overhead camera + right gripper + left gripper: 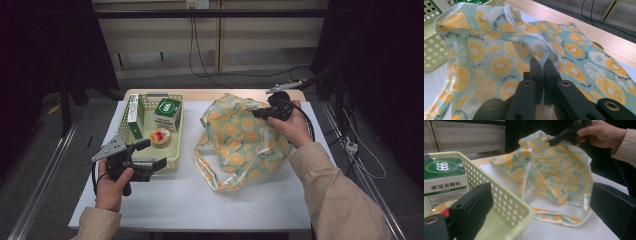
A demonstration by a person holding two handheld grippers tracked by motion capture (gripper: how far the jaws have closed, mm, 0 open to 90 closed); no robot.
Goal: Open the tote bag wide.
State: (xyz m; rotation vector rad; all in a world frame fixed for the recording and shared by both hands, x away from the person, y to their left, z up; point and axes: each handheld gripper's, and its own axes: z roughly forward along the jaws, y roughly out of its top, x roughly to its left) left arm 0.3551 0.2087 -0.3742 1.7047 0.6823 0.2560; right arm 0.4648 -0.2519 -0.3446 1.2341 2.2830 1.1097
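A teal cloth bag (240, 142) printed with orange fruit slices lies on the white table, right of centre. My right gripper (257, 114) is shut on the bag's upper rim (541, 62) and lifts that edge; the fabric is pinched between its jaws. The left gripper view shows it far off as the right gripper (554, 141), holding the bag (554, 177) up. My left gripper (156, 153) hovers open at the front right corner of a pale green basket (176, 150), with nothing between its fingers. Its two jaws stand wide apart around my left gripper's (541, 195) gap.
The perforated basket (499, 202) holds a green and white "666" box (167, 114), a long green box (134, 116) and a small round tin with a red label (160, 137). Bare white tabletop (200, 200) lies in front. Cables hang behind the table.
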